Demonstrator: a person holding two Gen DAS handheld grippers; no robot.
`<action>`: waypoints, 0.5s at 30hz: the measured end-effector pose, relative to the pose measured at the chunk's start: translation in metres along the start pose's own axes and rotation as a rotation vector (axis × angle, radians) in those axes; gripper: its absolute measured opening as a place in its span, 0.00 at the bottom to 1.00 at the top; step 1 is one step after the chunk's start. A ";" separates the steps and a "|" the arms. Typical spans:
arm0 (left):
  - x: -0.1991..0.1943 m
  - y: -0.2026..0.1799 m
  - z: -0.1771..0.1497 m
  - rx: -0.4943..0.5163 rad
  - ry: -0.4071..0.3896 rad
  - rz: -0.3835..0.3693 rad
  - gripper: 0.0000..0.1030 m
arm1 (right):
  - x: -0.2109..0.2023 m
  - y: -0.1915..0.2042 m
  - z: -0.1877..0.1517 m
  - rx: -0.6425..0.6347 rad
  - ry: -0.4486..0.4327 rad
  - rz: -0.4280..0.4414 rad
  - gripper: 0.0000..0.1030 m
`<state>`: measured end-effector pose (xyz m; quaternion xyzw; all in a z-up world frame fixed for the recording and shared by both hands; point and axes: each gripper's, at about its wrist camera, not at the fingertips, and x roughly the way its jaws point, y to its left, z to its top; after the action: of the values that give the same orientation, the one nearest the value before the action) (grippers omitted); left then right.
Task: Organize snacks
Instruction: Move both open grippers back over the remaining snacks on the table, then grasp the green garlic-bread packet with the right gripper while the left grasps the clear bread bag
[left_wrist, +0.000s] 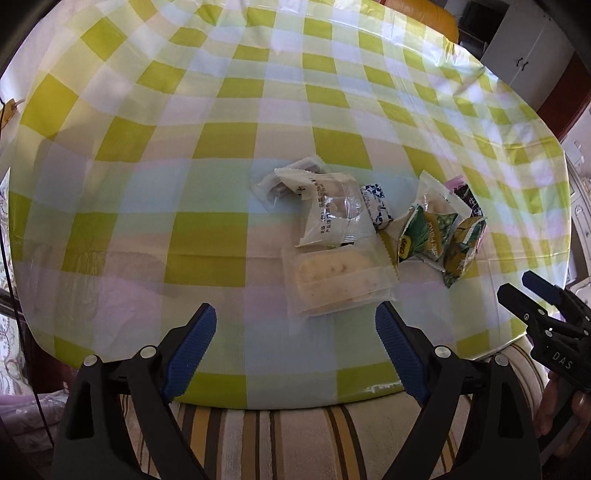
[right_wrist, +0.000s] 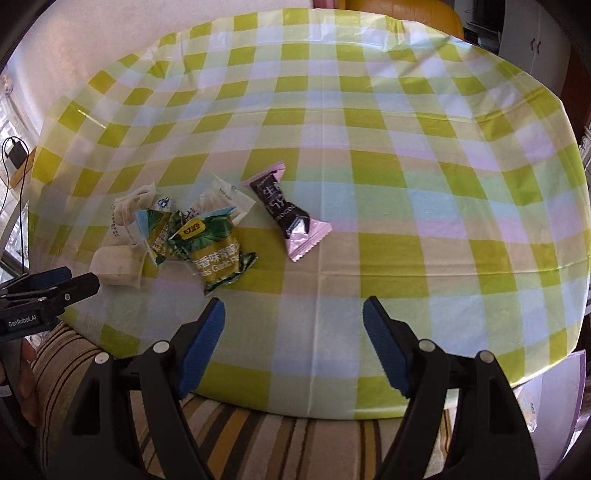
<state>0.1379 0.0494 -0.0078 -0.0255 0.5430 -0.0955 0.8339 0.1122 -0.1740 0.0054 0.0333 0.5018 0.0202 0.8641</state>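
Observation:
A loose pile of wrapped snacks lies on the checked tablecloth (left_wrist: 184, 147). A clear-wrapped pale cake (left_wrist: 340, 280) lies nearest my left gripper (left_wrist: 295, 325), which is open and empty just short of it. Behind it are a white wrapped pastry (left_wrist: 332, 210), a blue-and-white candy (left_wrist: 376, 206) and two green garlic-pea packets (left_wrist: 424, 232). My right gripper (right_wrist: 293, 317) is open and empty near the front table edge. The green packets (right_wrist: 210, 247) lie to its left and a pink-and-black chocolate wrapper (right_wrist: 288, 214) lies just ahead.
A striped cushion (right_wrist: 258, 443) lies below the table's front edge. An orange chair back (left_wrist: 417, 14) stands behind the table. White cabinets (left_wrist: 524, 48) are at the far right. A charger and cable (right_wrist: 14, 155) sit at the left. The other gripper (left_wrist: 535, 314) shows at the right edge.

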 end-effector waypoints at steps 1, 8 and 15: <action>0.003 -0.004 0.001 0.040 0.014 0.017 0.83 | 0.004 0.005 0.002 -0.014 0.006 0.003 0.75; 0.011 -0.042 0.006 0.362 -0.023 0.129 0.83 | 0.024 0.024 0.016 -0.075 0.028 0.015 0.75; 0.022 -0.048 0.010 0.438 0.005 -0.028 0.75 | 0.034 0.038 0.024 -0.126 0.023 0.035 0.75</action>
<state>0.1490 -0.0023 -0.0164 0.1492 0.5108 -0.2228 0.8168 0.1497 -0.1348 -0.0098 -0.0128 0.5086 0.0674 0.8583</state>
